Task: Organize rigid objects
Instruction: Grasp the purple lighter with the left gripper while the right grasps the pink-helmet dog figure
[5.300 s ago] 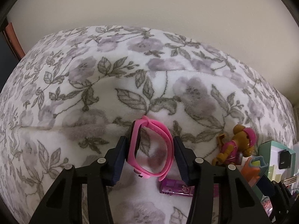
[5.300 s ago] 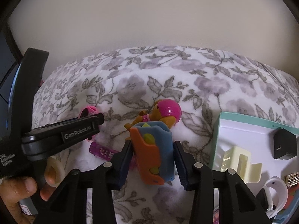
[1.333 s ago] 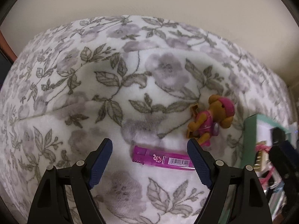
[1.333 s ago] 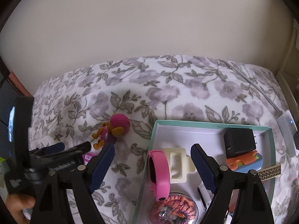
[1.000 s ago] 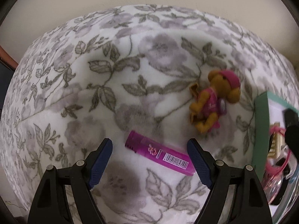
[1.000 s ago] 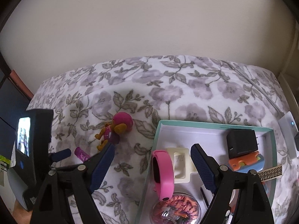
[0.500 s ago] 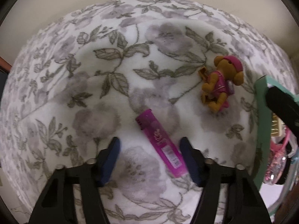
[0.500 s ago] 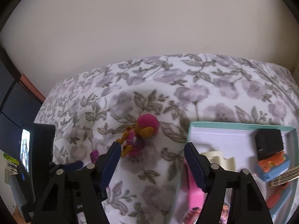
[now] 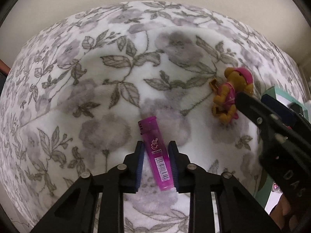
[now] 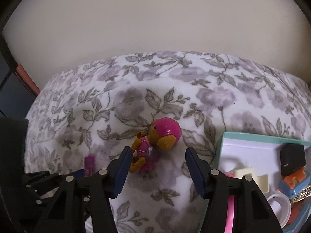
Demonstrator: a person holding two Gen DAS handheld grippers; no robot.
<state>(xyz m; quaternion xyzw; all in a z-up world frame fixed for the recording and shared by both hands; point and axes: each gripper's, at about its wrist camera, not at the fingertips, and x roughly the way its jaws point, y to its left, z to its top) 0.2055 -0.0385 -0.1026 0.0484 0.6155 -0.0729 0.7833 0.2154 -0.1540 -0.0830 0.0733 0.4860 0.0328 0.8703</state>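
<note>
A purple lighter lies on the floral blanket between the fingers of my left gripper. The jaws are closing and both pads touch its sides. A small brown toy dog in a pink helmet lies on the blanket to the right. My right gripper hangs over the dog with its jaws closing. The dog's legs sit beside the left finger, and the right pad stands clear of it. In the left wrist view the right gripper comes in from the right beside the toy dog.
A teal box with a white inside sits at the right. It holds a black adapter, an orange and blue toy, a cream plastic piece, a pink band and a white ring. A beige wall rises behind the blanket.
The pink band and the orange and blue toy went from the grippers into the box. My left jaws have closed in on the lighter. My right gripper moved left from the box to the dog, narrowing.
</note>
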